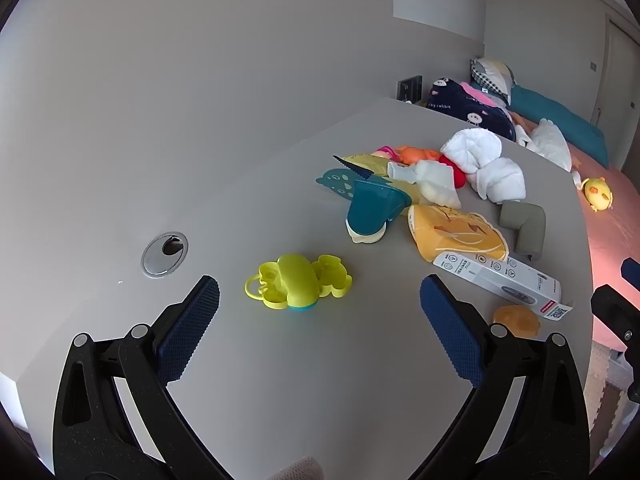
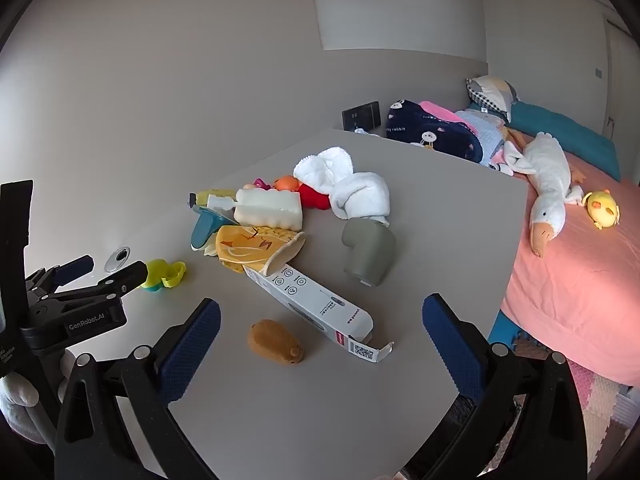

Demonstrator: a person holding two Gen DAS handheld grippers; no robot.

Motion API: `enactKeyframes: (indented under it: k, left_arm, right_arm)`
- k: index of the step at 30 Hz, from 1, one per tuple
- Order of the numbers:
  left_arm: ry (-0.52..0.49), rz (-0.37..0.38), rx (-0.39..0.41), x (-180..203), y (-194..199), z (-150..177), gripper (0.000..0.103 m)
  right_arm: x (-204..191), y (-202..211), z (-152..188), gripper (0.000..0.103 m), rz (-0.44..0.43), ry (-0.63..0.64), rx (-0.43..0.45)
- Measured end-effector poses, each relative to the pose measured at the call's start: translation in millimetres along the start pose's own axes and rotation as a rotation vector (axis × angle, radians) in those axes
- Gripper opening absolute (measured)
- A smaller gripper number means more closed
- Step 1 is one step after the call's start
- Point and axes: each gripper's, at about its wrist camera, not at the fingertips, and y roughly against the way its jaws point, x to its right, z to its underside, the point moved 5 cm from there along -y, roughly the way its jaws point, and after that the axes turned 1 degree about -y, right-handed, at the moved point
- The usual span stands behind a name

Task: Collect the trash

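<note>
Risk of snagging the brown toy [image 2: 275, 342] or shoving the whole pile if the long, light empty white carton [image 2: 316, 306] pivots under a one-ended pinch. Lying flat on the grey table [image 2: 440, 216], just ahead of the right gripper [image 2: 320, 320], between its wide-spread fingers. Left gripper [image 1: 320, 304] likewise wide, empty, over the yellow-green toy [image 1: 298, 284].

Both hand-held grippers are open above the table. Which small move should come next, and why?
Probably lower the right hand-held gripper onto the empty white carton. It looks like the clearest trash among the toys and cloths, it lies flat with its end flap open, and it is just ahead of the open jaws.
</note>
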Motion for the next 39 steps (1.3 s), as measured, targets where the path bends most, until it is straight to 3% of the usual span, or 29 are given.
enactKeyframes:
  k: [39]
  left_arm:
    - [0.001, 0.044, -0.020, 3, -1, 3, 0.097]
  right_arm:
    - [6, 4, -1, 0.100, 0.019, 0.000, 0.003]
